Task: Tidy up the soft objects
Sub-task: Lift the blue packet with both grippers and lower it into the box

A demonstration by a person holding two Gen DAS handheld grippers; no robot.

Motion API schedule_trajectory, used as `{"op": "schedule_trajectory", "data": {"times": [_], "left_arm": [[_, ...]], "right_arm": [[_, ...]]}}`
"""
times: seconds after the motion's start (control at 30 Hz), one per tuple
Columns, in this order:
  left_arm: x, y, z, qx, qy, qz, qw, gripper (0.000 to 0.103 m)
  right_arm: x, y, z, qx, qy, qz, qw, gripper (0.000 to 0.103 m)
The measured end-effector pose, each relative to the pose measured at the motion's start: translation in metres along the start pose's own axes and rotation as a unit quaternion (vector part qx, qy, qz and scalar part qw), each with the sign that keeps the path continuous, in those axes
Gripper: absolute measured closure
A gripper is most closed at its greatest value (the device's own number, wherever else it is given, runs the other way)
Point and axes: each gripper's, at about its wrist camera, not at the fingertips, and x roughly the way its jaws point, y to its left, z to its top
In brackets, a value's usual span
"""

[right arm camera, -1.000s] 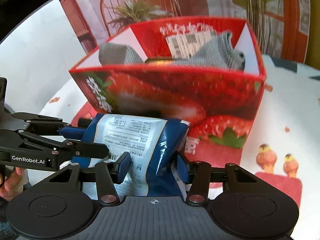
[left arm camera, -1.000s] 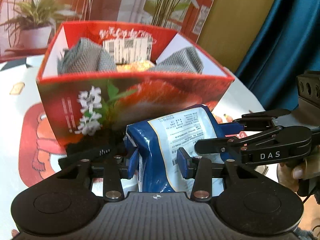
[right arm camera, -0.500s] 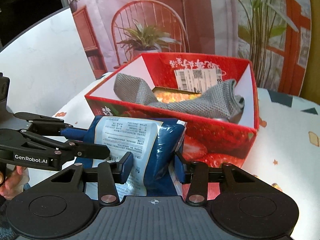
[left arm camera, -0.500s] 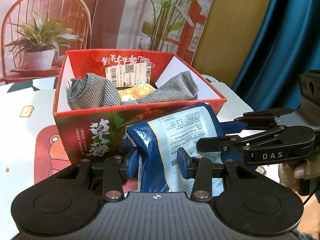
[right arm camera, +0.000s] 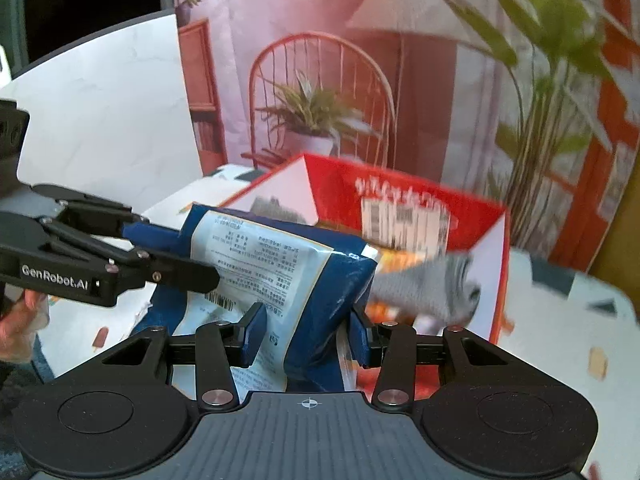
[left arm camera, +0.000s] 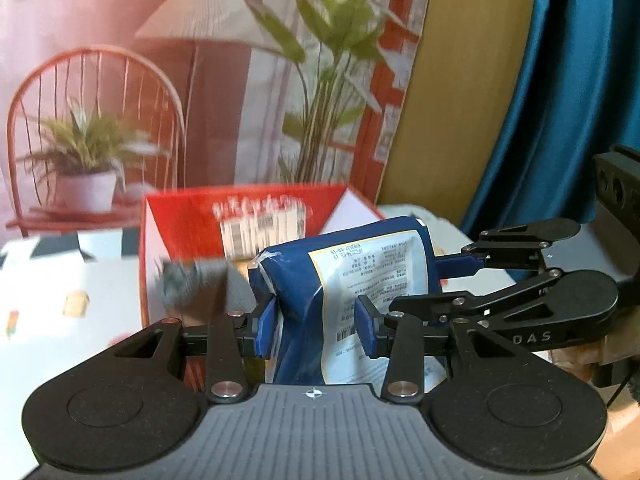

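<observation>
Snack bag (left arm camera: 352,280), clamped between left gripper (left arm camera: 316,324) and right gripper (right arm camera: 304,332), hangs before the red box (right arm camera: 400,200); level, matched hands should carry it over the rim.

A blue bag (left arm camera: 344,280) with white label, red box (left arm camera: 256,216), grey cloth (right arm camera: 432,284).

- Warm, fairly bright indoor light is filling both views; no harsh glare is showing.
- Motion blur is smearing the red box (left arm camera: 256,216) and grey cloth (right arm camera: 432,284), while the blue bag (left arm camera: 360,276) is staying sharp.
- Fisheye bending is curving edges, with dark corners showing at 10 and 2 o'clock.
</observation>
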Motion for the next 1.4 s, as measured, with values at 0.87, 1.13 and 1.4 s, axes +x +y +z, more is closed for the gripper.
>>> {"op": "schedule_trajectory", "data": {"times": [0.87,1.13,1.4], "left_arm": [[0.148,0.041,0.050,0.027,0.080,0.057,0.9948,0.059],[0.169,0.053,0.043,0.021,0.120,0.063,0.9906,0.059],[0.175,0.052,0.045,0.027,0.137,0.063,0.9882,0.059]], "right_arm": [[0.154,-0.058,0.044,-0.014,0.058,-0.060,0.996,0.063],[0.183,-0.066,0.042,0.014,0.115,-0.041,0.992,0.064],[0.199,-0.077,0.042,0.051,0.169,-0.040,0.983,0.064]]}}
